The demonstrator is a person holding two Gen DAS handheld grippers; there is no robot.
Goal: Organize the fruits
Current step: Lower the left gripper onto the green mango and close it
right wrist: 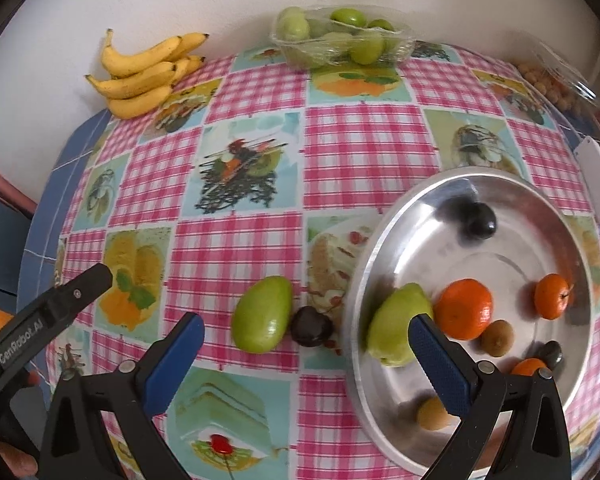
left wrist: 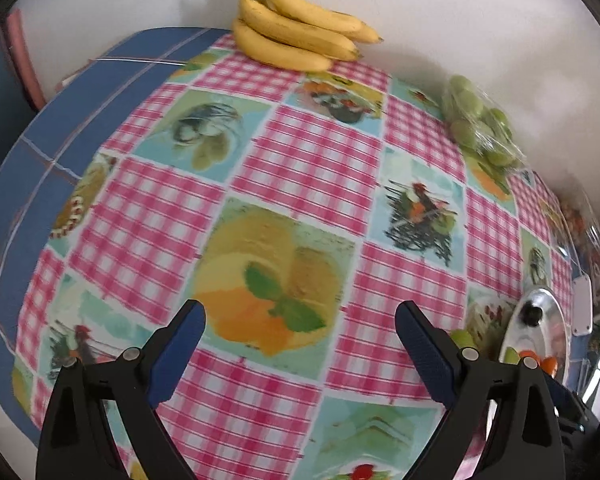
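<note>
Beside the steel tray [right wrist: 364, 280], a glossy green mango [right wrist: 261, 314] is lying touching a dark plum [right wrist: 311, 326]; both claws, left [left wrist: 300, 344] and right [right wrist: 306, 354], are gaping wide, empty.

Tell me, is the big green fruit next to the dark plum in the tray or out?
Out. The green fruit lies on the tablecloth, touching the dark plum, just left of the metal tray's rim.
</note>
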